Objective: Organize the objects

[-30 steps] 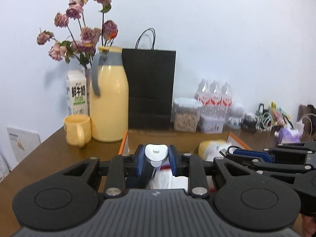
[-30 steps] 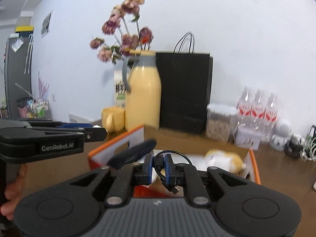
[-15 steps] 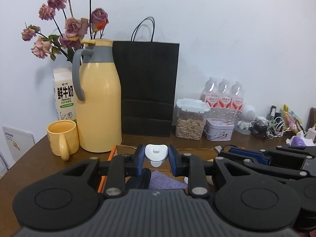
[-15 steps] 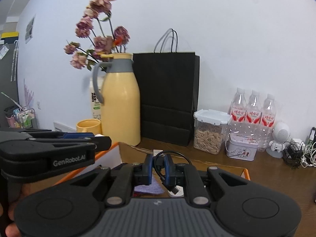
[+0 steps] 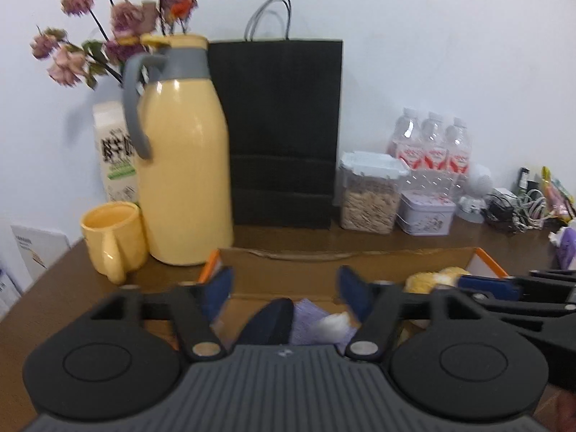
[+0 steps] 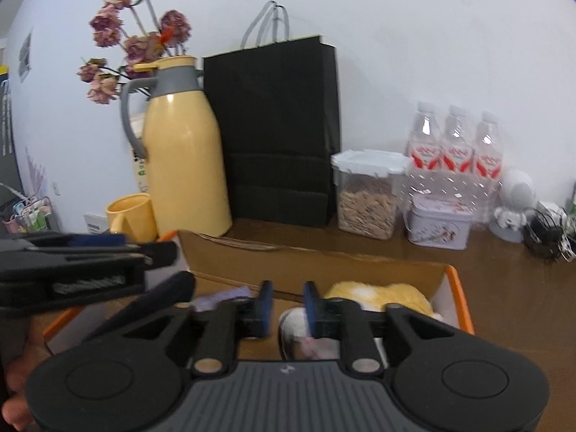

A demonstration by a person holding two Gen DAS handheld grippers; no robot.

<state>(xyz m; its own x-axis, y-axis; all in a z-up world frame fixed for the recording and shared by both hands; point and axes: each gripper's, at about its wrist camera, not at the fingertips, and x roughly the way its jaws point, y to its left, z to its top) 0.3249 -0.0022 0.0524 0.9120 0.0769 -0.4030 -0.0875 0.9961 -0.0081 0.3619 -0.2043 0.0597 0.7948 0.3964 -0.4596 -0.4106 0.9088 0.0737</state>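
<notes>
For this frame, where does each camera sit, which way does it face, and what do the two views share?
Left wrist: on the left gripper, facing the wall over the cardboard box; its open fingers and the right gripper's side show.
Right wrist: on the right gripper, facing likewise; its open fingers, the left gripper and a hand show.
Shared: yellow jug, black bag, box.

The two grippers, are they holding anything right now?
No. The left gripper is wide open and the right gripper is open too, with nothing between their fingers. Both are over the cardboard box.
</notes>
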